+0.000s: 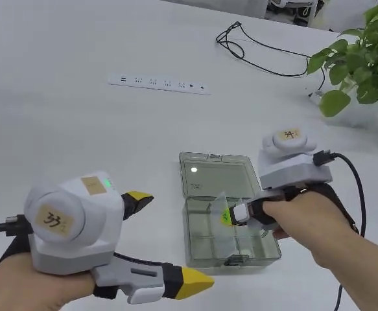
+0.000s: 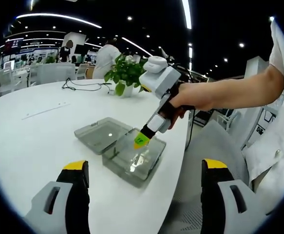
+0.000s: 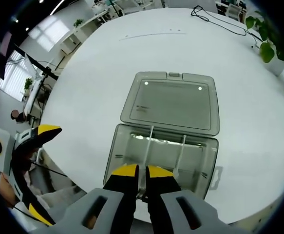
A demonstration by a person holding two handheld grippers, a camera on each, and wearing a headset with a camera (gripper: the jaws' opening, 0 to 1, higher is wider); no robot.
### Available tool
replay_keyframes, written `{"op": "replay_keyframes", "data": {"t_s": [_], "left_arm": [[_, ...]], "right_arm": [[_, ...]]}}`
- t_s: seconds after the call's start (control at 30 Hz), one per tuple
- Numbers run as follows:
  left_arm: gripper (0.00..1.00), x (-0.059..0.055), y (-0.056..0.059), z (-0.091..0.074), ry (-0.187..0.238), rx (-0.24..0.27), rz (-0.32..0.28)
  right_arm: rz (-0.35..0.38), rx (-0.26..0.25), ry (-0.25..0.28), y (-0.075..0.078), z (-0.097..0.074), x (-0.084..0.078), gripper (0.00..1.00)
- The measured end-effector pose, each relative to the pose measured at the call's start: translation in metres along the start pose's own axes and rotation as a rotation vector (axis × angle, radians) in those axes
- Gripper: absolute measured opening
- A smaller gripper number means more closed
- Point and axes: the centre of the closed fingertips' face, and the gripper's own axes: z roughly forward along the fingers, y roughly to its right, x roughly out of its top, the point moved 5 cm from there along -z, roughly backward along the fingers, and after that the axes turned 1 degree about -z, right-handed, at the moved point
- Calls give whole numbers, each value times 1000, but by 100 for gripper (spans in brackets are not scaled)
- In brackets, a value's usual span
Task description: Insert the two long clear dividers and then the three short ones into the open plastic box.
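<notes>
The open smoky-clear plastic box (image 1: pixel 190 240) sits close to the near edge of the white desk (image 1: pixel 78 129). Its lid (image 1: pixel 218 175) lies flat behind it, toward the far edge. The right hand-held gripper (image 1: pixel 227 216) reaches over the box, its jaws pinched almost together on a thin clear plastic divider (image 1: pixel 217 206) that stands tilted inside the tray. A second clear divider (image 3: pixel 180 155) stands in the box just beside it. The left hand-held gripper (image 1: pixel 172 238) hovers toward the near left edge, jaws spread wide and holding nothing.
</notes>
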Motion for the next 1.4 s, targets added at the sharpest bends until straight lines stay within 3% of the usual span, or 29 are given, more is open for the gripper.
{"op": "replay_keyframes", "data": {"t_s": [0.1,0.7,1.4], "left_arm": [[99,-2,-1,0,-1,1,-1],[100,-3,-2,2,-10,-1,8],[100,5,1,0,-12,8,19]], "right_arm": [[-35,4,0,-3,5,0,7],[-18,63,-21,1,23,-6,9],[49,166,55,2,20,-7,14]]}}
